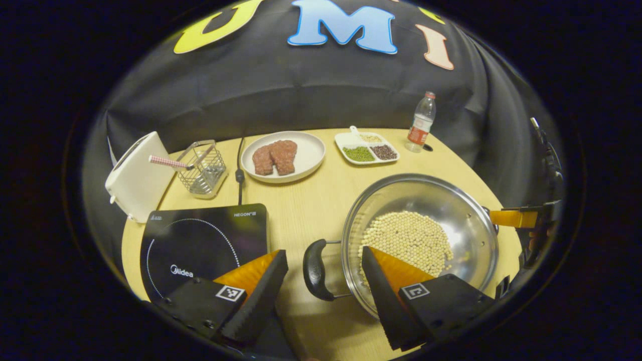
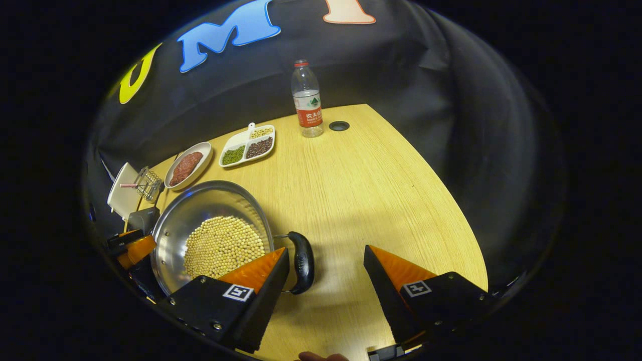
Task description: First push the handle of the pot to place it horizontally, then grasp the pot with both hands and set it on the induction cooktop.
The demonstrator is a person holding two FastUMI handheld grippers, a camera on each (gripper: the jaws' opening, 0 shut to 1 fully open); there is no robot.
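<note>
A steel pot (image 1: 454,213) holding pale beans (image 1: 409,238) stands on the wooden table, right of the black induction cooktop (image 1: 200,243). Its black left handle (image 1: 315,269) lies between the fingers of my open left gripper (image 1: 321,288), touching neither. In the right gripper view the pot (image 2: 200,205) sits at lower left, and its black right handle (image 2: 302,261) lies just inside the left finger of my open right gripper (image 2: 326,281). Each view catches the other gripper's orange finger across the pot: the right gripper (image 1: 516,218) and the left gripper (image 2: 134,249).
Along the back stand a white plate with meat (image 1: 283,156), a divided tray of beans (image 1: 367,149), a water bottle (image 1: 420,123), a wire basket (image 1: 203,168) and a white appliance (image 1: 136,175). A cable (image 1: 239,173) runs to the cooktop. Bare tabletop (image 2: 371,190) lies right of the pot.
</note>
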